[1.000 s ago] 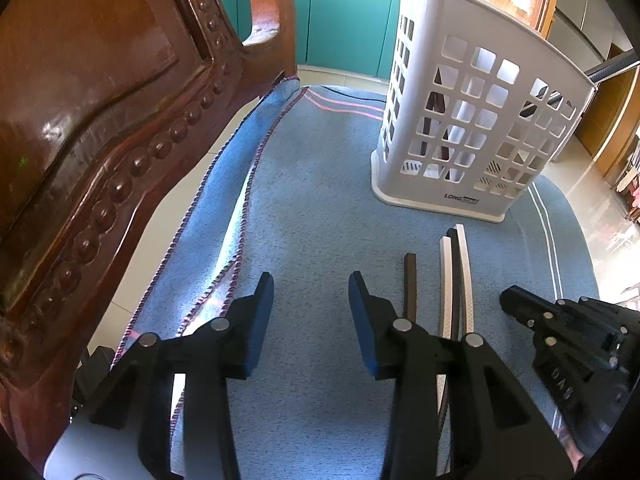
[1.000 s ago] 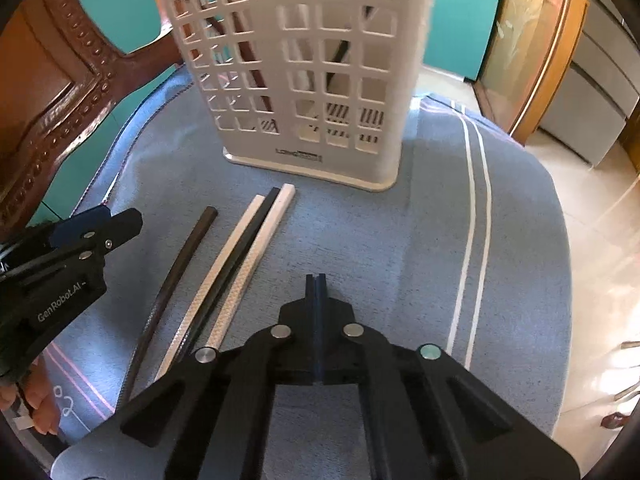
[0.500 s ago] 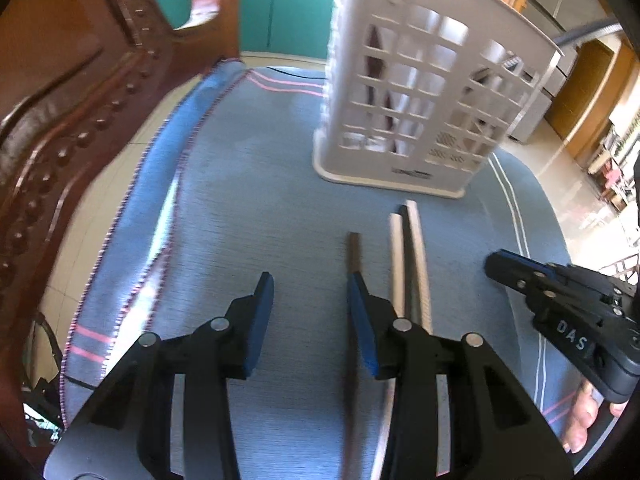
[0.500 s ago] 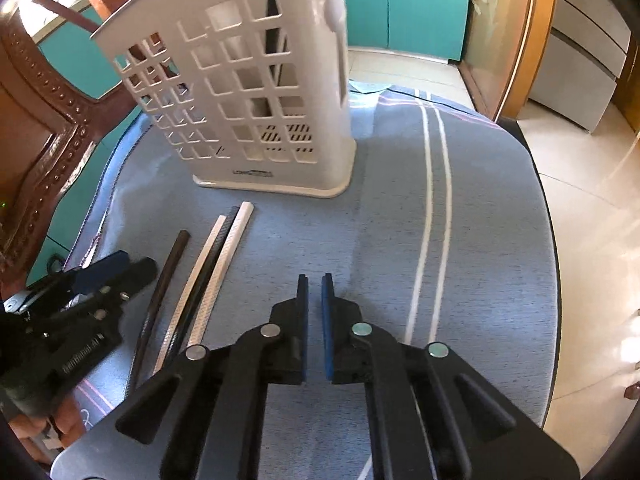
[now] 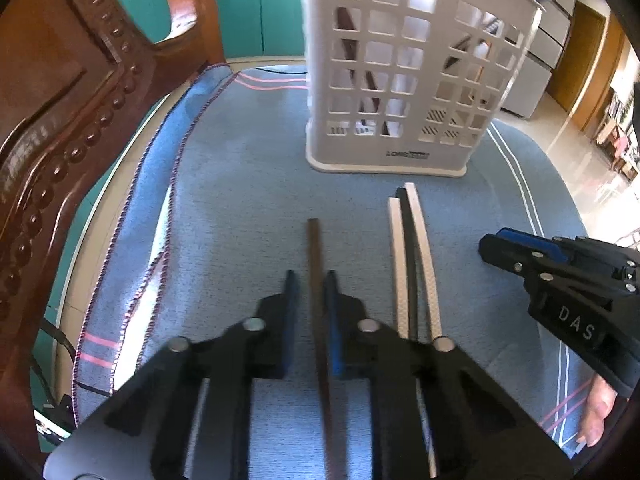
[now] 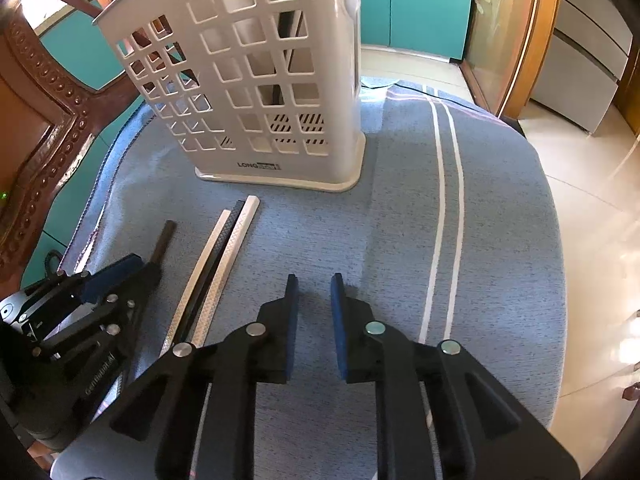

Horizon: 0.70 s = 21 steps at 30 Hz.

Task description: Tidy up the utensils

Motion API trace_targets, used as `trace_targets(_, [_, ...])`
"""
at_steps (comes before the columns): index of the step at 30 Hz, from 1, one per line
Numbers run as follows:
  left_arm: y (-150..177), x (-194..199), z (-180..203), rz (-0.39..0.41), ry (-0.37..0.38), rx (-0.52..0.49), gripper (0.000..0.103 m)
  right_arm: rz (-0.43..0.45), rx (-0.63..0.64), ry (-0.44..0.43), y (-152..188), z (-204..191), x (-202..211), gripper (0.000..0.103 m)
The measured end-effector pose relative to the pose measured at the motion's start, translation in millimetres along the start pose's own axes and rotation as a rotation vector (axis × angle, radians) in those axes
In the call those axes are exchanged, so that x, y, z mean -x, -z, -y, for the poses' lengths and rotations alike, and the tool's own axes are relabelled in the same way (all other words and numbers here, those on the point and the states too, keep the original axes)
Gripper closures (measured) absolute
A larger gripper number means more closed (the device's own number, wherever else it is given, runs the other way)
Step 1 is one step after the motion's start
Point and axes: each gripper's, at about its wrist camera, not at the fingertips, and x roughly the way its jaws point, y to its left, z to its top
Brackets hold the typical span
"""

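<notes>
A dark brown chopstick lies on the blue cloth, running between the fingers of my left gripper, which is shut on it. In the right wrist view its tip sticks out past the left gripper. To its right lie two white chopsticks with a black chopstick between them, seen too from the right wrist. The white lattice basket stands beyond them with dark utensils inside. My right gripper hangs over bare cloth, its jaws opening with nothing between them.
A carved wooden chair crowds the left side. The blue cloth with two white stripes covers a rounded table, whose edge drops to a tiled floor on the right. Teal cabinets stand behind the basket.
My left gripper has shifted right until the brown chopstick lay between its fingers and has closed on it. My right gripper has gone from shut to partly open.
</notes>
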Motion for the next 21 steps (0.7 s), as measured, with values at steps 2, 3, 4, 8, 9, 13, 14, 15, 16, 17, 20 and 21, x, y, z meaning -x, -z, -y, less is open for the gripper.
trace_targets(2, [0,3,-7,0.003,-0.007,0.019,0.095,0.011,-0.004,-0.017,-2,-3,1,0.086])
trace_targets(3, [0,4,-10,0.006,-0.009,0.028,0.095,0.019,-0.002,-0.03,-4,-5,3,0.086])
trace_targets(4, [1,7,-14,0.01,-0.011,0.039,0.095,0.03,0.005,-0.048,-5,-10,5,0.086])
trace_targets(8, [0,12,-25,0.017,-0.016,0.064,0.095,0.032,0.04,-0.092,-9,-30,1,0.086])
trace_targets(9, [0,12,-28,0.015,-0.017,0.069,0.095,0.026,0.047,-0.104,-10,-36,-2,0.086])
trace_targets(13, [-2,6,-37,-0.003,-0.018,0.07,0.095,0.015,0.082,-0.092,-10,-54,-14,0.084])
trace_targets(14, [-2,5,-38,-0.007,-0.017,0.066,0.095,0.027,0.089,-0.081,-10,-57,-15,0.084])
trace_targets(15, [-3,4,-38,-0.009,-0.015,0.064,0.095,0.029,0.093,-0.074,-11,-58,-15,0.084])
trace_targets(16, [-3,4,-38,-0.01,-0.015,0.06,0.095,0.028,0.091,-0.073,-12,-59,-16,0.084])
trace_targets(17, [-2,3,-37,-0.011,-0.015,0.058,0.095,0.028,0.087,-0.075,-13,-60,-17,0.084])
trace_targets(20, [-1,-2,-36,-0.013,-0.018,0.053,0.095,0.031,0.08,-0.081,-14,-60,-18,0.084])
trace_targets(21, [0,-3,-36,-0.014,-0.019,0.053,0.095,0.032,0.077,-0.089,-15,-59,-19,0.084])
